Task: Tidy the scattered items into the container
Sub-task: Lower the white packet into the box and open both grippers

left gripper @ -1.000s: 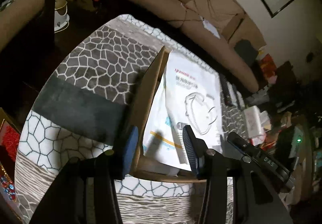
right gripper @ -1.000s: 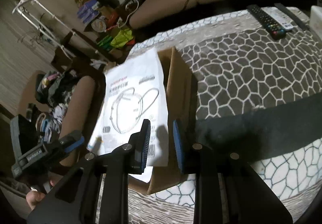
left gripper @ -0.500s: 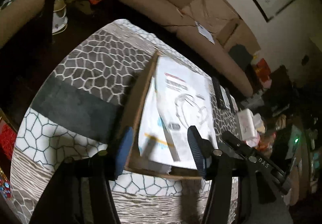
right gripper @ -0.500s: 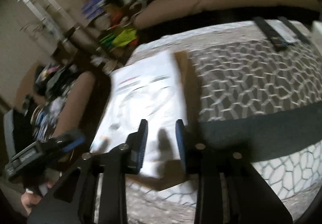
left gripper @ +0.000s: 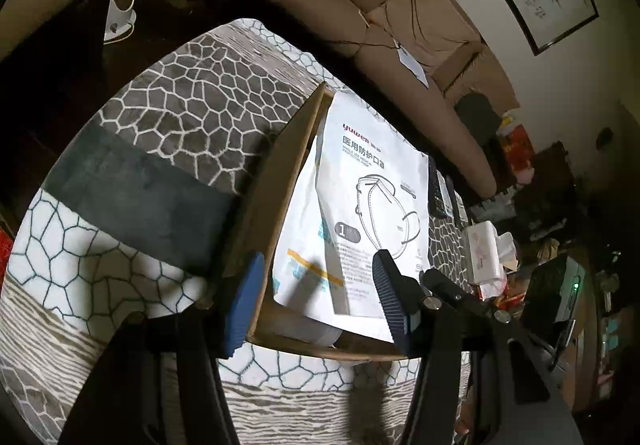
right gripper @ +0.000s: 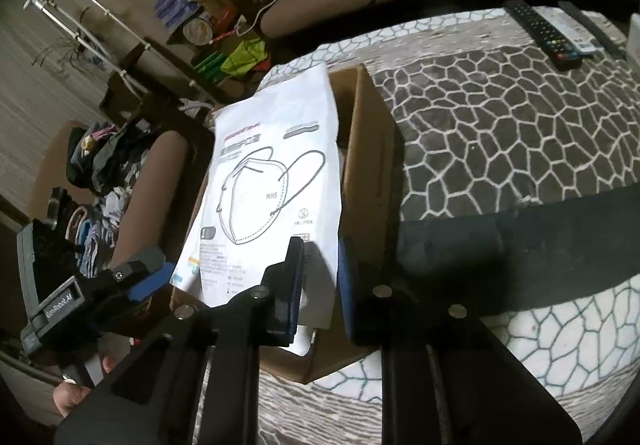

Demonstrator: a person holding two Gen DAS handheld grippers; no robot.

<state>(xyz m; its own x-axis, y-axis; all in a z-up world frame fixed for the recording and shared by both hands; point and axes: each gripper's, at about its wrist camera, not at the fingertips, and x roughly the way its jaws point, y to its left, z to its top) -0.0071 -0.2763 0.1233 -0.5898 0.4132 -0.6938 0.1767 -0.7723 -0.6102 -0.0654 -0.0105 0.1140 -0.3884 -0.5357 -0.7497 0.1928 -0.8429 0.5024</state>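
Observation:
A cardboard box [left gripper: 272,205] [right gripper: 372,149] stands on the patterned table. A white N95 mask packet [left gripper: 372,197] [right gripper: 276,185] lies across its open top, over other white packets [left gripper: 300,241]. My left gripper [left gripper: 316,301] is open and empty, its fingers straddling the box's near left corner. My right gripper [right gripper: 320,281] is open with a narrow gap, around the packet's near corner without pressing it. The left gripper also shows in the right wrist view [right gripper: 132,277].
Two remote controls [right gripper: 544,33] [left gripper: 438,189] lie on the table beyond the box. A tissue pack [left gripper: 486,249] sits near the table's right side. A sofa [left gripper: 384,45] runs behind the table. Clutter fills the floor and an armchair [right gripper: 100,181].
Both grippers drew back slightly and steadied after a swing. The left gripper's fingers opened wider. The packet has settled flatter on the box.

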